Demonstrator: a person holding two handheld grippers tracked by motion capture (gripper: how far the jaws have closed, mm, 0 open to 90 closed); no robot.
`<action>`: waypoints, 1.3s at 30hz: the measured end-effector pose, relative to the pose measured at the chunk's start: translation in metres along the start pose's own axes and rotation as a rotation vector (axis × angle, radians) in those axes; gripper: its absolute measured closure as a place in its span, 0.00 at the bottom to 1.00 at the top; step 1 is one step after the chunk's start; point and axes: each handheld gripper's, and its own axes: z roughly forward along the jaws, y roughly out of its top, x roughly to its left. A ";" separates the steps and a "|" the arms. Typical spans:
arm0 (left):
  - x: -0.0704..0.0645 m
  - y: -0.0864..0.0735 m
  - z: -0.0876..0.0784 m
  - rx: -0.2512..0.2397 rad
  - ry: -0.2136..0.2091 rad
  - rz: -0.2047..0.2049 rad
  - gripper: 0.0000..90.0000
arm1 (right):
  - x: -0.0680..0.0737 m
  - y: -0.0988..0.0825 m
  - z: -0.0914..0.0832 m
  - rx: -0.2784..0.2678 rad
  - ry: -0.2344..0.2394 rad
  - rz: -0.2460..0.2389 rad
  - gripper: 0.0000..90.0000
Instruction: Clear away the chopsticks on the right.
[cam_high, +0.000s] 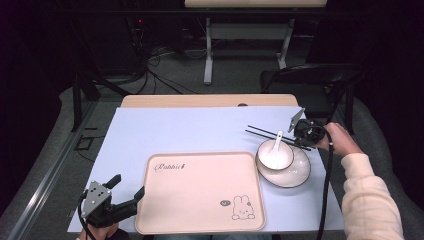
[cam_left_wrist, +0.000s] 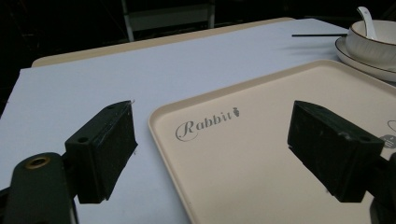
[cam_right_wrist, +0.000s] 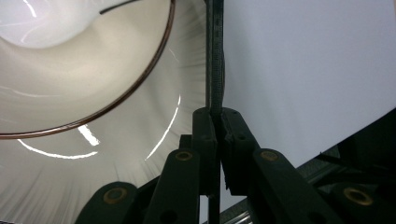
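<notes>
The right claw (cam_high: 303, 131) is clamped on a black chopstick (cam_right_wrist: 215, 56), its jaws pinched together around the thin rod close to one end, right at the rim of the plate (cam_high: 299, 176); the step in hand looks like lifting the chopsticks (cam_high: 272, 135) clear of the dishes, and it would go best with a straight rise that keeps the rod level, since a grip so near the end lets the far tip droop or twist; from the high view two rods lie side by side, and the right gripper view does not settle whether both are caught, so the grip deserves a check before any travel; the bowl (cam_high: 275, 155) with its white spoon (cam_high: 278, 140) sits on the plate just beside the rods, so any sideways sweep risks a knock; the right hand (cam_high: 339, 140) reaches in from the tabletop's (cam_high: 190, 130) far right edge, forearm angled inward; the left claw (cam_high: 126, 191) hangs with jaws apart, straddling the near left edge of the beige tray (cam_left_wrist: 261, 154), holding nothing.
</notes>
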 end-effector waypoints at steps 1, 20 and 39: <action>0.000 0.000 0.000 0.001 0.000 0.001 0.17 | 0.000 0.000 0.000 0.017 -0.005 0.007 0.95; 0.000 0.000 0.000 -0.001 0.002 0.000 0.17 | -0.012 -0.002 -0.046 -0.017 -0.079 0.156 0.95; 0.000 0.000 -0.001 -0.004 0.003 0.001 0.17 | 0.054 0.045 -0.090 -0.042 -0.077 0.222 0.95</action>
